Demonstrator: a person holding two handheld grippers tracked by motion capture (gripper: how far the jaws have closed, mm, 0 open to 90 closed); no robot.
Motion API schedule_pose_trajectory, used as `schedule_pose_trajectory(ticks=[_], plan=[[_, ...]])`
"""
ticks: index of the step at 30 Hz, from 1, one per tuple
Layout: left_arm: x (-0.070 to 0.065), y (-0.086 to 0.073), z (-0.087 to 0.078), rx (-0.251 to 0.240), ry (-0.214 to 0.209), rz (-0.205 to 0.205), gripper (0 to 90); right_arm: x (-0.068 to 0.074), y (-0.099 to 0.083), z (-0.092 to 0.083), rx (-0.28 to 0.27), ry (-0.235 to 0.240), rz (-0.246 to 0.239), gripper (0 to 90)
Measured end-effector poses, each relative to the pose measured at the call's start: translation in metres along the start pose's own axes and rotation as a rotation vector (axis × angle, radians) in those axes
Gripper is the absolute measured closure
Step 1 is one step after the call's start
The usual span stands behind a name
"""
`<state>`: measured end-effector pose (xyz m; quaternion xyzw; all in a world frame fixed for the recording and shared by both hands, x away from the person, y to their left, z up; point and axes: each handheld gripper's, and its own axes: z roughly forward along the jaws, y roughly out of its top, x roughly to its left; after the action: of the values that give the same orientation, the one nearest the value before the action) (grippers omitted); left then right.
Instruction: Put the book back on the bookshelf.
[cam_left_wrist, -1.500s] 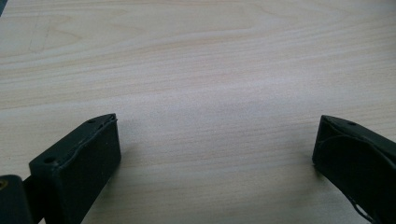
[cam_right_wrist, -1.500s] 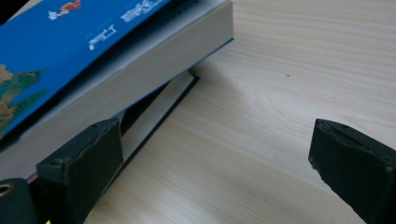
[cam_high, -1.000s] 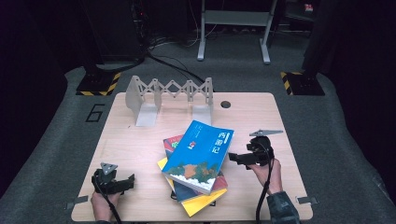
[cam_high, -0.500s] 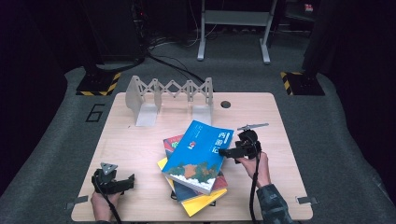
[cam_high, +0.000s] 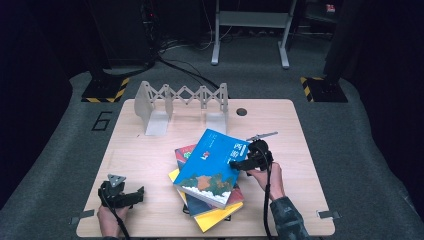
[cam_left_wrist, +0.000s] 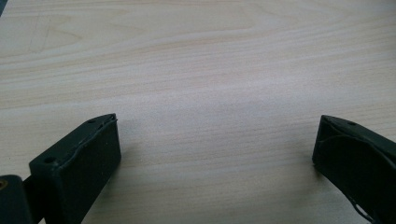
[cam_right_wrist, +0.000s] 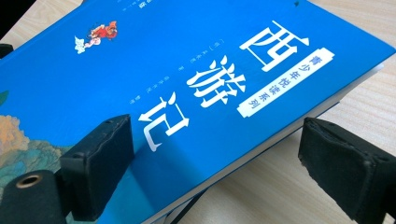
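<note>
A blue book (cam_high: 215, 165) with white Chinese characters lies askew on top of a stack of books in the middle of the wooden table (cam_high: 145, 155). My right gripper (cam_high: 239, 164) is at that book's right edge, pointing left. In the right gripper view the blue book (cam_right_wrist: 187, 79) has its edge between the jaws: one sits over the cover, the other stands off to the side with a gap. The jaws have just been closing and do not press on it. My left gripper (cam_high: 138, 195) rests open near the front left corner, and only bare wood lies between the jaws of the left gripper (cam_left_wrist: 217, 126).
Under the blue book lie a red book (cam_high: 183, 152) and a yellow book (cam_high: 220, 218). A grey folding book rack (cam_high: 182, 96) stands at the back of the table, with a round hole (cam_high: 241, 111) to its right. Dark carpet surrounds the table.
My right gripper has moved left and slightly down, from beside the stack to the blue book's right edge. The left gripper has stayed put.
</note>
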<state>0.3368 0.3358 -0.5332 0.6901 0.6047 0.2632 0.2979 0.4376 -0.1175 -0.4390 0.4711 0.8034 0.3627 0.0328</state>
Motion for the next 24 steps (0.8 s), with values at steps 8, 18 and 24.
schedule_pose_trajectory(ticks=[8,18,24], plan=[[0.0,0.0,0.0,0.0,0.0,0.0,0.7,-0.0009,0.0033,0.0003,0.003,-0.007,-0.047,12.2],[0.0,0.0,0.0,0.0,0.0,0.0,0.7,-0.0034,0.0071,0.003,0.012,0.019,-0.083,12.2],[-0.0001,0.0,0.0,0.0,0.0,0.0,0.7,-0.0039,0.0102,0.0052,0.01,0.028,-0.114,12.2]])
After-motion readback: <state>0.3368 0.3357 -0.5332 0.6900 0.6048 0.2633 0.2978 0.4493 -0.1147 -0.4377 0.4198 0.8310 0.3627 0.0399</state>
